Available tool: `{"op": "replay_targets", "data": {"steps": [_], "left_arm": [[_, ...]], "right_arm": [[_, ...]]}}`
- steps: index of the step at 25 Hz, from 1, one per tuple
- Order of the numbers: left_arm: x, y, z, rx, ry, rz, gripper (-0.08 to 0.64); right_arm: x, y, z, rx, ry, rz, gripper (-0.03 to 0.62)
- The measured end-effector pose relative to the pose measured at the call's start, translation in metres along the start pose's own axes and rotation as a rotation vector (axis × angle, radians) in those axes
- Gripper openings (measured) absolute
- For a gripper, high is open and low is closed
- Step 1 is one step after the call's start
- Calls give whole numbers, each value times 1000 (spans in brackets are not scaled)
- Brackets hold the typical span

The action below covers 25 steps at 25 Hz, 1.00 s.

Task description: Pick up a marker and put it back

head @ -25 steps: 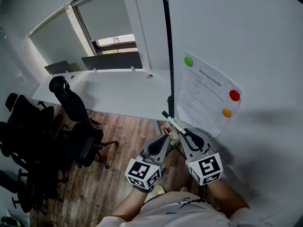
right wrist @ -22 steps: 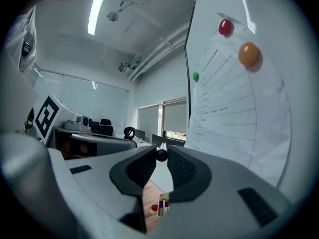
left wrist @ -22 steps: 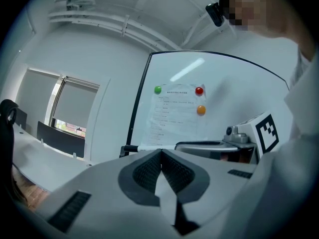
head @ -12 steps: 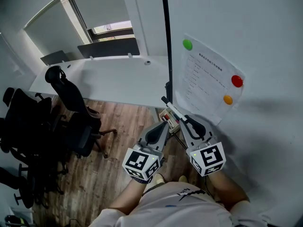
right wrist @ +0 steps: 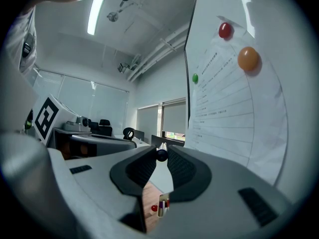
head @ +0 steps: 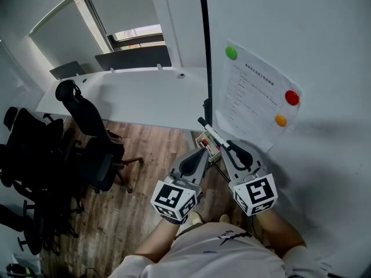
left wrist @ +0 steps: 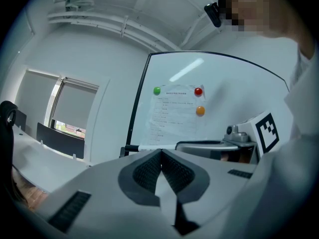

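Since 1 second ago neither hand has shifted; only the head view has tipped slightly. Both grippers point level, side by side in front of the whiteboard [head: 301, 33]. The right gripper [head: 222, 150] [right wrist: 162, 152] has its fingers clamped on the marker [head: 210, 134] [right wrist: 162, 156], whose white barrel and black tip stick out ahead of them. The left gripper [head: 203, 152] [left wrist: 160, 152] has its fingers pressed together with nothing between them. Just below the held marker, a small tray [head: 204, 144] [right wrist: 160, 206] holds a few markers, 1 red-capped.

Three magnets [head: 231, 53] [head: 291, 97] [head: 280, 120], one paper sheet [head: 250, 100], one marker [head: 210, 133], two grippers [head: 203, 150] [head: 224, 149]
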<state>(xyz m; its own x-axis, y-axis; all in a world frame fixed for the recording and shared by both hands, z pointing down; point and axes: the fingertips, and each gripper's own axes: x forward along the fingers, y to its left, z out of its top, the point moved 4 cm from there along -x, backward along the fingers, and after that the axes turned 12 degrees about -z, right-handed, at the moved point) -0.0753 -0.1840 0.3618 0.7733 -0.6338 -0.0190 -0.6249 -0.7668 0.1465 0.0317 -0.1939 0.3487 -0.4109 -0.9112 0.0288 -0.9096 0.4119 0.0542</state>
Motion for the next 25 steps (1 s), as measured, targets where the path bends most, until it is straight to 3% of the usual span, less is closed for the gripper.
{"op": "replay_targets", "data": {"steps": [5, 10, 25], "left_arm": [[-1, -1, -3, 20, 14, 0, 11], [-1, -2, -8, -33, 14, -31, 11], [-8, 28, -24, -56, 19, 41, 11]], "right_arm": [[0, 2, -2, -4, 2, 0, 77], [0, 5, -5, -3, 10, -1, 77], [9, 4, -37, -32, 81, -39, 77]]}}
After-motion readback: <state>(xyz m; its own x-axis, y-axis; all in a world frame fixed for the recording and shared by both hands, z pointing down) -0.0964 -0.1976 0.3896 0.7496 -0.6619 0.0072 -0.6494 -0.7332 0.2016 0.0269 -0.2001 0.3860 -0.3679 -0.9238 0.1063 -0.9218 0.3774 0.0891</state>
